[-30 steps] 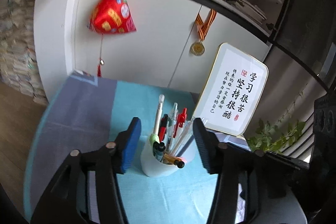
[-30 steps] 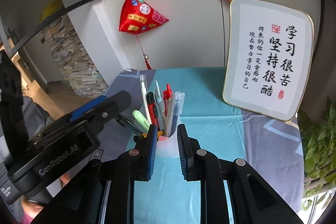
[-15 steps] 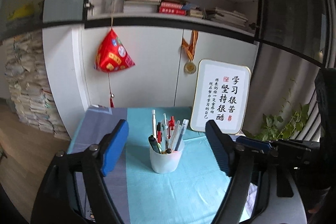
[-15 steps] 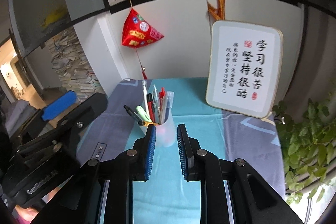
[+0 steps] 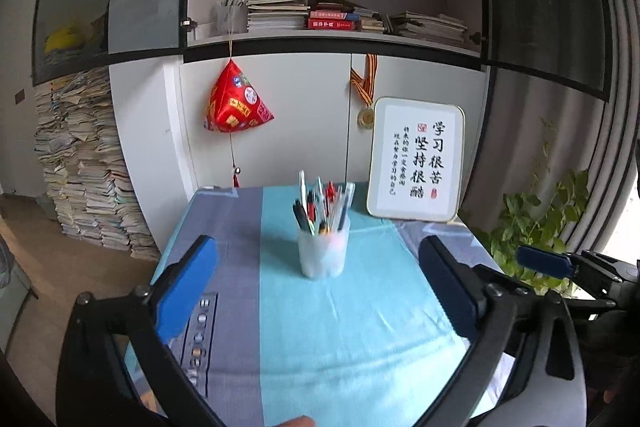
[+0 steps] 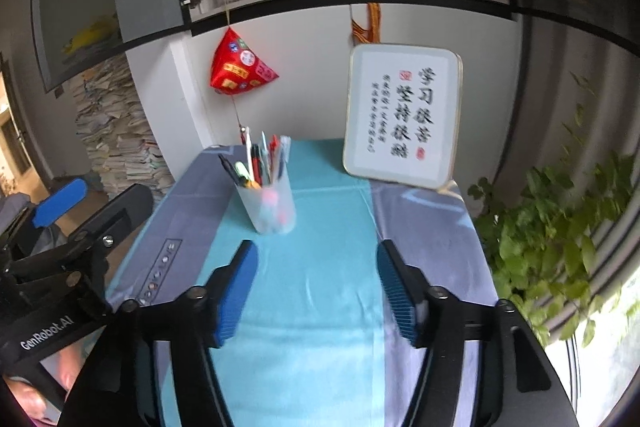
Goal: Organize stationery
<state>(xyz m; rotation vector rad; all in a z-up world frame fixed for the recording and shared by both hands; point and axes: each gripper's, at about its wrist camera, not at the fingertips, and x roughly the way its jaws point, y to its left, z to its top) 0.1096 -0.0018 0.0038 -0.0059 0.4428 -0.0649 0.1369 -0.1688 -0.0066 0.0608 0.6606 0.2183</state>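
A translucent white pen cup (image 5: 323,251) stands upright on the blue and grey tablecloth (image 5: 340,339), filled with several pens (image 5: 320,203). My left gripper (image 5: 320,291) is wide open and empty, pulled back from the cup. In the right wrist view the pen cup (image 6: 269,206) stands ahead and to the left with its pens (image 6: 260,159). My right gripper (image 6: 316,291) is open and empty, well short of the cup. The left gripper also shows at the left edge of the right wrist view (image 6: 60,203).
A framed calligraphy board (image 5: 418,159) leans at the table's back right. A red pyramid ornament (image 5: 236,103) and a medal (image 5: 366,117) hang on the white cabinet behind. A green plant (image 6: 560,227) stands right of the table; stacked books (image 5: 80,167) rise on the left.
Both grippers have drawn back from the pen cup, which now looks smaller and farther. The right gripper has gone from shut to open. The left jaws have opened wider.
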